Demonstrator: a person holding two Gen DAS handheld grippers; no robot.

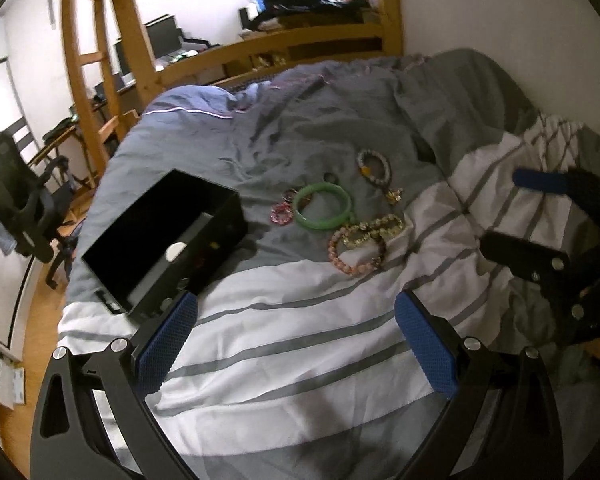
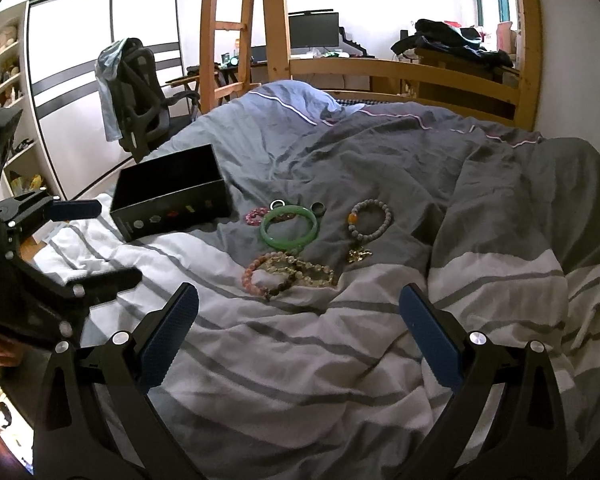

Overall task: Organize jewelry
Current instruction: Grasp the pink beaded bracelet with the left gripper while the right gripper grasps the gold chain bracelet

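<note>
I hold my left gripper (image 1: 296, 340) and right gripper (image 2: 298, 330) spread wide, empty. The green bangle (image 2: 290, 227) and beaded bracelets (image 2: 288, 272) lie just right of the black box (image 2: 172, 196).

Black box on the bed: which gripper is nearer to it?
Left. The left gripper has its left finger just short of the black box's near corner. The right gripper hovers farther back over the striped duvet, the box up to its left.
</note>
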